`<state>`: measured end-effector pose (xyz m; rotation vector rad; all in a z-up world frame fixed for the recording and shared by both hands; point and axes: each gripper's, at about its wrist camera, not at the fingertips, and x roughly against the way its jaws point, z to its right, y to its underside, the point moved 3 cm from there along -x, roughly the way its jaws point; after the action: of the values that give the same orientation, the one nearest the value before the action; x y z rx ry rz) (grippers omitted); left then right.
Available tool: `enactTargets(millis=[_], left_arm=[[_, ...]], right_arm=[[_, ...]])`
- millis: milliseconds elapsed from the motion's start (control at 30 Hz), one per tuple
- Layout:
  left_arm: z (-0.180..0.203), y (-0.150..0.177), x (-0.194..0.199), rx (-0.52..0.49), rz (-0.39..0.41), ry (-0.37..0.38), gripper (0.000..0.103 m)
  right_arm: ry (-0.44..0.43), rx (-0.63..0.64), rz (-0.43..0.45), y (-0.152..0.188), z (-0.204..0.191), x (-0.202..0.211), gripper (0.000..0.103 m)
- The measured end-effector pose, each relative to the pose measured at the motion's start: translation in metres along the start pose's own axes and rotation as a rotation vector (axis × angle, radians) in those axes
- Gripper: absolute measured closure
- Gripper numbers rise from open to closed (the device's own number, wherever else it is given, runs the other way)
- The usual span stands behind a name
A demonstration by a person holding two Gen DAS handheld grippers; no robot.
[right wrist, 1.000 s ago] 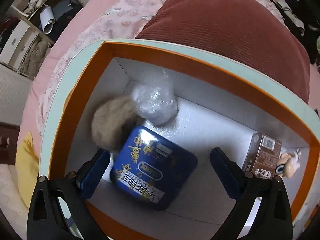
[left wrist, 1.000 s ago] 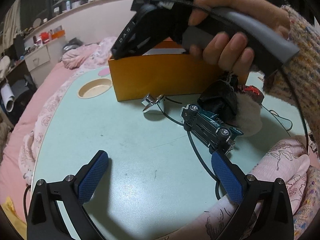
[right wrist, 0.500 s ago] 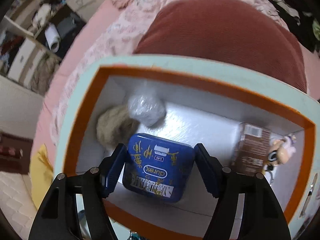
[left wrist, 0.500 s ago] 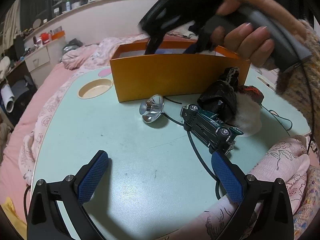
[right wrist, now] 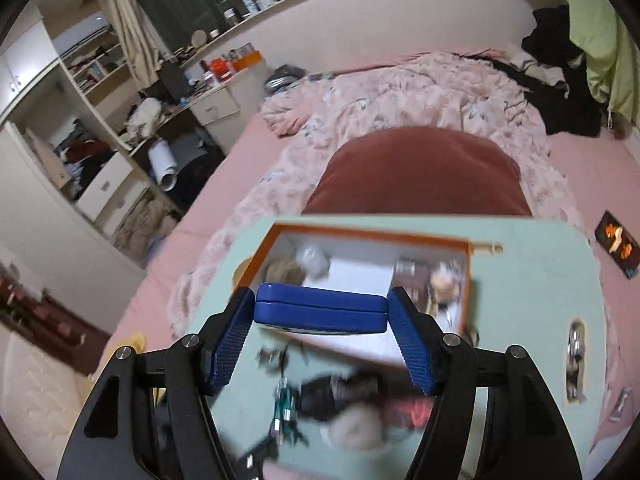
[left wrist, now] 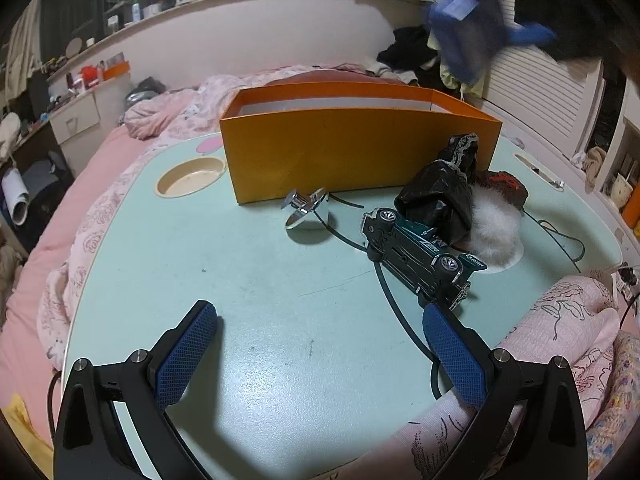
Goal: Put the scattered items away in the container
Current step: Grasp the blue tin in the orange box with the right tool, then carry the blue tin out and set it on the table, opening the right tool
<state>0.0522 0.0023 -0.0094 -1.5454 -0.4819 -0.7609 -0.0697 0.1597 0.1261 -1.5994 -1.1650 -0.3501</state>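
The orange box (left wrist: 360, 160) stands at the far side of the pale green table (left wrist: 240, 288). In front of it lie a chrome fitting (left wrist: 306, 210), a green toy car (left wrist: 420, 252) on its side, a black bag (left wrist: 436, 196) and a white fluffy ball (left wrist: 496, 228). My left gripper (left wrist: 318, 320) hovers open and empty over the table's near part. My right gripper (right wrist: 320, 300) is shut on a blue tin (right wrist: 322, 314), held high above the box (right wrist: 360, 236); it also shows as a blur, with the tin (left wrist: 460, 40), at the upper right of the left wrist view.
Inside the box lie a tan fuzzy ball (right wrist: 282, 272), a clear wrapped lump (right wrist: 314, 258), a brown carton (right wrist: 406, 272) and a small figure (right wrist: 444, 280). A round cup recess (left wrist: 190, 176) and a black cable (left wrist: 396, 312) mark the table. A pink blanket (left wrist: 560, 320) overlaps its right edge.
My right gripper closed on the blue tin inside the box and lifted it up and out, tilting toward level. The chrome fitting has shifted a little. My left gripper has not moved.
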Motion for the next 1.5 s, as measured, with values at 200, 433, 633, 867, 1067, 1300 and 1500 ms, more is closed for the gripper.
enactTargets(millis=[200, 433, 633, 867, 1067, 1300, 1500], left_arm=[[0.000, 0.000, 0.000, 0.000, 0.000, 0.000, 0.000], [0.000, 0.000, 0.001, 0.000, 0.001, 0.000, 0.000], [0.000, 0.000, 0.001, 0.001, 0.001, 0.001, 0.000], [0.000, 0.000, 0.000, 0.002, 0.000, 0.001, 0.000], [0.000, 0.000, 0.001, 0.001, 0.001, 0.000, 0.000], [0.000, 0.000, 0.001, 0.002, 0.001, -0.001, 0.000], [-0.003, 0.001, 0.007, 0.021, 0.015, -0.034, 0.000]], right_arm=[[-0.023, 0.038, -0.179, 0.069, 0.013, -0.019, 0.034], [0.009, 0.037, -0.285, 0.105, 0.028, -0.045, 0.037], [0.022, 0.061, -0.199, 0.096, 0.021, -0.054, 0.036], [0.060, 0.071, 0.065, 0.092, 0.027, 0.003, 0.023], [0.124, 0.083, 0.046, 0.112, 0.046, 0.013, 0.023], [0.147, 0.137, 0.005, 0.152, 0.051, 0.012, 0.023], [0.244, 0.214, 0.001, 0.171, 0.048, -0.008, 0.021]])
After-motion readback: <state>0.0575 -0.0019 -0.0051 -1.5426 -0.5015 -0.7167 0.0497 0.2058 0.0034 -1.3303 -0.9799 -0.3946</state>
